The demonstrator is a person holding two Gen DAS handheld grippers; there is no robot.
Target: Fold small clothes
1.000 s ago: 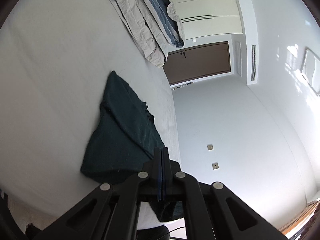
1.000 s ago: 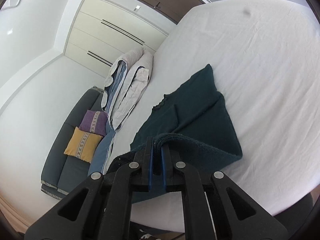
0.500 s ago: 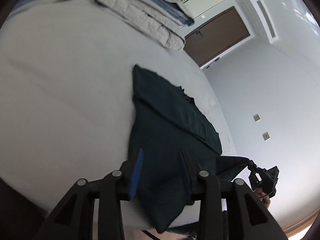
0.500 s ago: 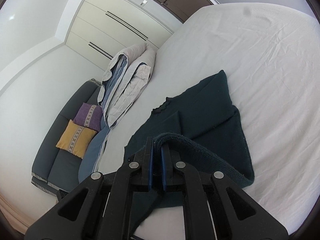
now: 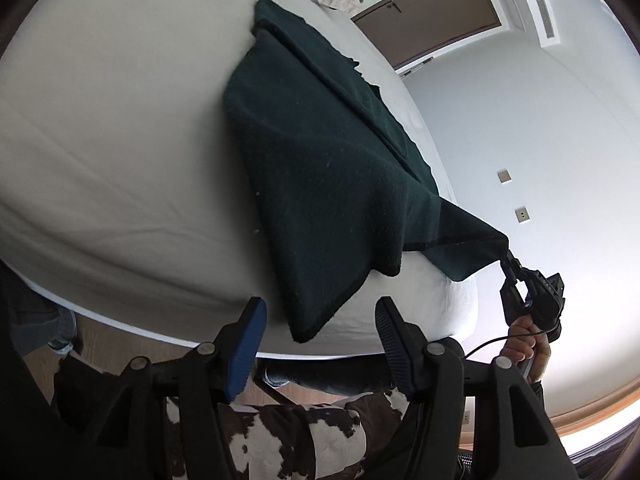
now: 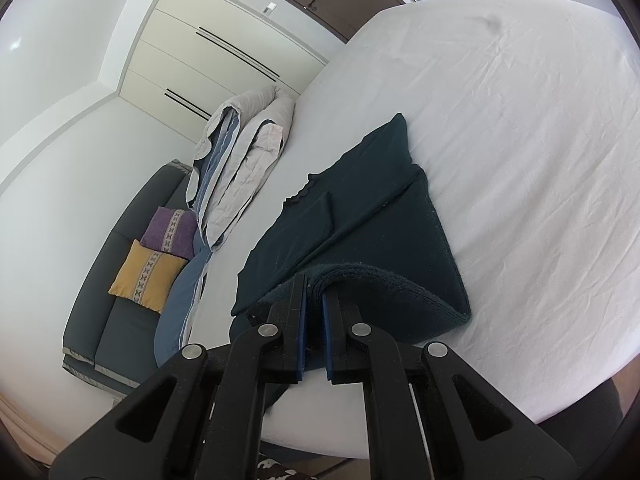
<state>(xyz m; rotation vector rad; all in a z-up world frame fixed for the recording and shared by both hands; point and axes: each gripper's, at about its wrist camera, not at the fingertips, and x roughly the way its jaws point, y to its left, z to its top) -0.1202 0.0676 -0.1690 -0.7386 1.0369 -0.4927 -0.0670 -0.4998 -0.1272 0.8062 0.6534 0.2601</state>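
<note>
Right tongs pinch the garment's corner, lifting it to fold; left tongs are spreading, empty, toward the hem at 12 o'clock.

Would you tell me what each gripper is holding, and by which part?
The right gripper pinches the dark green garment by a hem corner; the left gripper, jaws opening, holds nothing.

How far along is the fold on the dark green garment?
Done: the dark green garment lies on the bed with one side folded over. In hand: right gripper pinches its near corner; left gripper is opening, nothing between its fingers. Left: remaining folds.
</note>
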